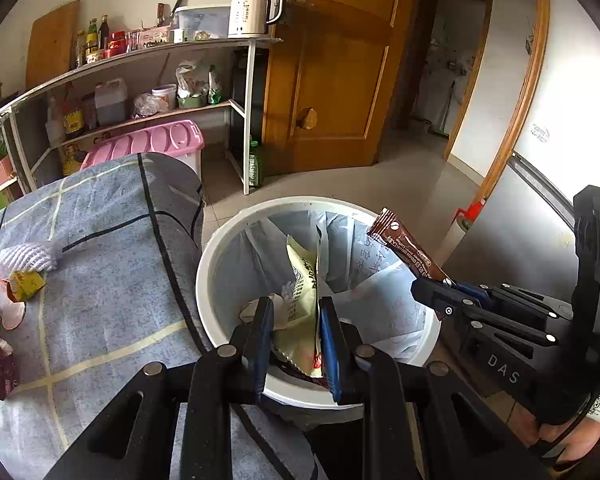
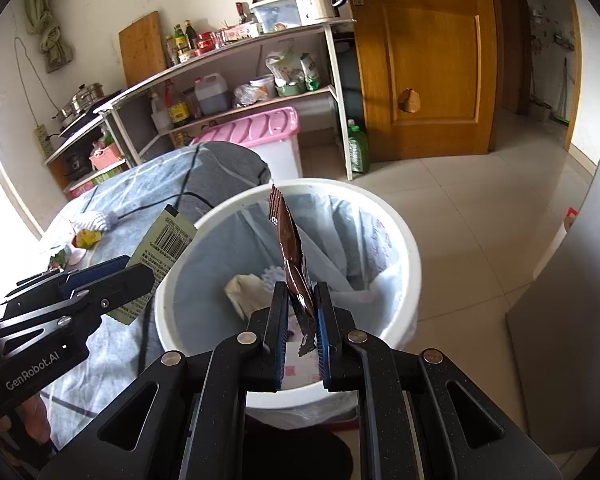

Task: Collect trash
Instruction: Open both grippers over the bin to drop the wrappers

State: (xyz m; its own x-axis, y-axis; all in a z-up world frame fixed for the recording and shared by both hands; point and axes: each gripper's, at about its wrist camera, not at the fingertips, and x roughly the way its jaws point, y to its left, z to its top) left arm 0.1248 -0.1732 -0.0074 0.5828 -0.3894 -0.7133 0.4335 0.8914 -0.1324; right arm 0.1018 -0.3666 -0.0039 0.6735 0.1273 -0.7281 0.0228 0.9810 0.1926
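While both grippers hang over the white bin (image 2: 384,224), each already carries a piece of trash, so the coming move, as I judge it, turns only on whether the wrappers sit above the bin's open mouth. The left gripper (image 1: 296,320) is pinched on a pale yellow-green packet (image 1: 302,280), which stands roughly upright between the fingers, its long axis pointing up and away over the liner (image 1: 384,280); in the right wrist view that packet shows its barcode side close above the bin's near-left rim, perhaps partly outside it. The right gripper (image 2: 302,304) is pressed onto a brown stick wrapper (image 2: 290,248) near its lower end, the long axis rising steeply, and it sits well inside the rim, above crumpled paper (image 2: 246,292) already lying in the bin. More trash, a yellow scrap (image 1: 26,285) among it, remains on the cloth-covered counter (image 1: 112,272) toward its far left edge, well apart from both grippers. Releasing the right wrapper looks safe; the left packet may want nudging toward the bin's middle first.
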